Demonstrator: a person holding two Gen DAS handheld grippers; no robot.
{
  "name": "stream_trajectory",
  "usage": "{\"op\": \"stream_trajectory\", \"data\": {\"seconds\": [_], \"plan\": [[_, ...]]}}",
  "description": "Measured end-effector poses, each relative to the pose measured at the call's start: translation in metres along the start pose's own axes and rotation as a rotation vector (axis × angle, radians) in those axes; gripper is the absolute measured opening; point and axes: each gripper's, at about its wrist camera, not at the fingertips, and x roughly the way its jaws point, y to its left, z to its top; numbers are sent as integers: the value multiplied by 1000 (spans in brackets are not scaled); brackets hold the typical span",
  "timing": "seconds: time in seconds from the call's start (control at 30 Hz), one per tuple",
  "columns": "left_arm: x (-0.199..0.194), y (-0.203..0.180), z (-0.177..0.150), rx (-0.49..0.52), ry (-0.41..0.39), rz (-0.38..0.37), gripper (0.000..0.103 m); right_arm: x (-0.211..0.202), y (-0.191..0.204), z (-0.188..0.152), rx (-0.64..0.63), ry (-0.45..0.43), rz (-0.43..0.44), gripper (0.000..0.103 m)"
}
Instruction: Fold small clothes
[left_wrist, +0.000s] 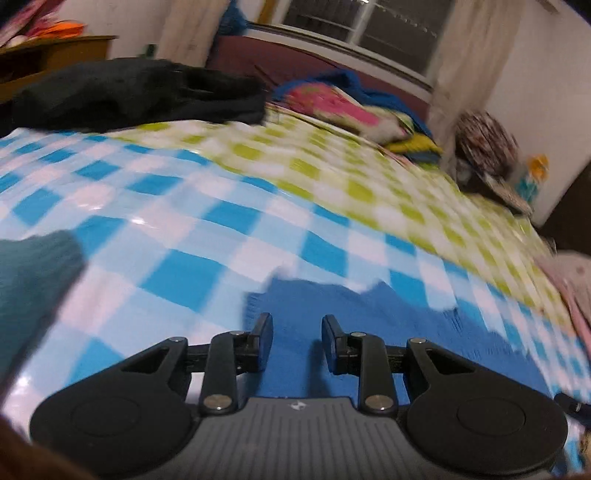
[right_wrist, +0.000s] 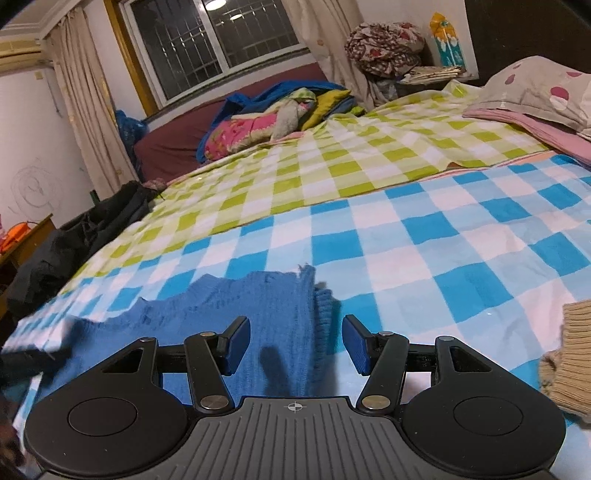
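Note:
A blue knitted garment (left_wrist: 354, 325) lies flat on the blue-checked bed cover (left_wrist: 207, 229). My left gripper (left_wrist: 296, 341) hovers low over it with a narrow gap between its jaws; only the cloth below shows through, nothing is pinched. In the right wrist view the same blue garment (right_wrist: 236, 314) spreads to the left, its ribbed edge (right_wrist: 323, 314) running between the fingers. My right gripper (right_wrist: 295, 345) stands wide open above that edge, holding nothing. A dark blurred shape (right_wrist: 22, 363) at the left edge overlaps the garment.
A teal garment (left_wrist: 33, 280) lies at the left, a beige knit (right_wrist: 567, 354) at the right. Black clothes (left_wrist: 140, 92) are heaped at the bed's far left side. Bright bedding (right_wrist: 273, 118) is piled by the window, pillows (right_wrist: 535, 92) at the far right.

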Motion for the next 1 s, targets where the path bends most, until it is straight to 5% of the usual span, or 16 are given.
{"op": "stream_trajectory", "data": {"seconds": [0.3,0.53,0.77,0.9,1.0], "plan": [[-40,17,-49,114,67,31,60,6,11,-19,-45,117,46,59],[-46,20,-57,67,74,0,65,2,18,-32,-39,166,43,61],[-38,6,-60,139,99,15,72,5,25,-33,-53,196,55,59],[-42,0,-58,155,149,-27,23,8,27,-30,-16,239,87,30],[-47,2,-61,125,185,-57,18,3,25,-31,-16,264,103,21]]}}
